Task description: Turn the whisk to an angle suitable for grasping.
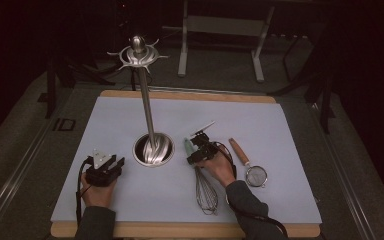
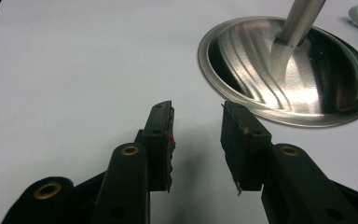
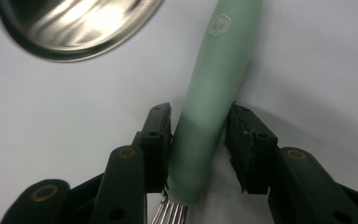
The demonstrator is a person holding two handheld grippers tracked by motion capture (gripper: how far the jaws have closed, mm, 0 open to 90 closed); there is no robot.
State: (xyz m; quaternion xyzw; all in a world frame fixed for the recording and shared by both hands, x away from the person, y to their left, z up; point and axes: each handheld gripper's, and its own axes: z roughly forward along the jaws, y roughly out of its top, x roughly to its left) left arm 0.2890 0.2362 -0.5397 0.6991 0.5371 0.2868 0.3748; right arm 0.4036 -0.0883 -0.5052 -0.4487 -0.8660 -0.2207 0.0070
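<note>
High view: a pale blue mat (image 1: pixel 105 200) covers a wooden board (image 1: pixel 180 230), which sits on grey carpet in a dark room. The legs of a metal frame (image 1: pixel 220 40) stand on the floor beyond the far edge.

At the left of the mat the left gripper (image 1: pixel 111 163) rests in a hand, pointing away from the person toward the round steel base (image 1: pixel 153 149) of a tall stand. In the left gripper view the jaws stand apart with only bare mat between them, and the shiny base (image 2: pixel 289 74) lies just ahead and to the right, not touching them.

From the base a slim pole (image 1: pixel 147 107) rises, leaning a little toward the far side, to a top piece (image 1: pixel 138 54) with curved arms and a round knob.

Right of the base lies a whisk (image 1: pixel 206 192) with a pale green handle and wire loops; the handle points to the far edge and the loops toward the person. The right gripper (image 1: pixel 196 145) sits over the handle. In the right gripper view the jaws stand either side of the handle (image 3: pixel 214 93), close to where the wires start. The left pad touches the handle; a thin gap shows at the right pad, so the grip is narrow but not clearly closed.

Further right, well apart from the whisk, a small strainer (image 1: pixel 255 175) with a wooden handle lies flat on the mat.
</note>
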